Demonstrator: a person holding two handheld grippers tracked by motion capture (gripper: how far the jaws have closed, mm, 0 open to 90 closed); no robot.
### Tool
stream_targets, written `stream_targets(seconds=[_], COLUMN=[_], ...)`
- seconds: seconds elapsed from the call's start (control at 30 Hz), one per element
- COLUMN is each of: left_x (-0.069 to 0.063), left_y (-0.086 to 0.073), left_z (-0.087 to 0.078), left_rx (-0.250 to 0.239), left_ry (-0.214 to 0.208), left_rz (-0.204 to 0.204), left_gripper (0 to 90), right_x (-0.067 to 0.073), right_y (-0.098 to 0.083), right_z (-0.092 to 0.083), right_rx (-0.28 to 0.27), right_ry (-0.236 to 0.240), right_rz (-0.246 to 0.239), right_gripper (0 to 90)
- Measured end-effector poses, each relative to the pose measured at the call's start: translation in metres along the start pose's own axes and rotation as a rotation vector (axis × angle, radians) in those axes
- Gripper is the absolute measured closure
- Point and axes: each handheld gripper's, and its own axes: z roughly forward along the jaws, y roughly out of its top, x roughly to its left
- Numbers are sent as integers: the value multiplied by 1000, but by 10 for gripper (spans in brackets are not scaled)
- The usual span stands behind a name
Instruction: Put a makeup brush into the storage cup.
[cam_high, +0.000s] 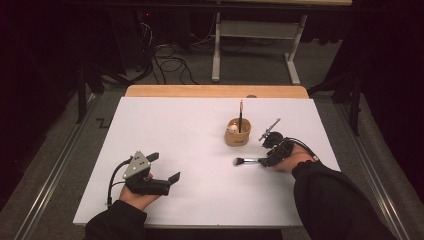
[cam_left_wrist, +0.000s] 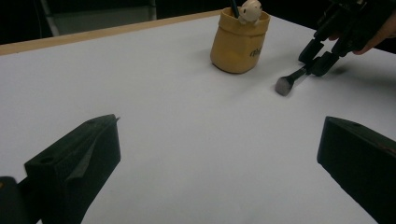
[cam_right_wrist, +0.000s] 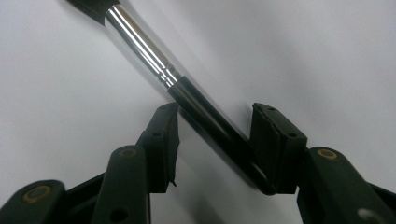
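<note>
A makeup brush (cam_high: 247, 161) with a black handle (cam_right_wrist: 210, 126), a silver ferrule and a grey head (cam_left_wrist: 283, 85) lies flat on the white table top (cam_high: 190, 125). My right gripper (cam_high: 264, 161) is lowered over its handle end. In the right gripper view the handle runs slantwise between the jaws of this gripper (cam_right_wrist: 215, 112), close to both pads, with a wide gap still between them. My left gripper (cam_high: 165, 166) rests near the table's front left, its jaws (cam_left_wrist: 219, 140) wide apart with nothing between them.
A tan pot (cam_high: 238, 135) stands behind the brush, holding an upright dark stick (cam_high: 240, 115) and a small white figure (cam_left_wrist: 250, 10). A thin grey tool (cam_high: 270, 129) lies just beyond the right hand. The table's wooden far edge (cam_high: 215, 91) borders the white top.
</note>
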Motion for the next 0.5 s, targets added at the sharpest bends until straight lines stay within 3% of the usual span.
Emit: stream_targets(seconds=[0.5], left_x=[0], left_y=[0], left_z=[0], left_rx=[1], left_ry=[2], left_rz=[0], left_gripper=[2], right_x=[1], right_y=[-2], right_z=[-1], right_rx=[-1], right_ry=[7], right_rz=[-25], right_gripper=[682])
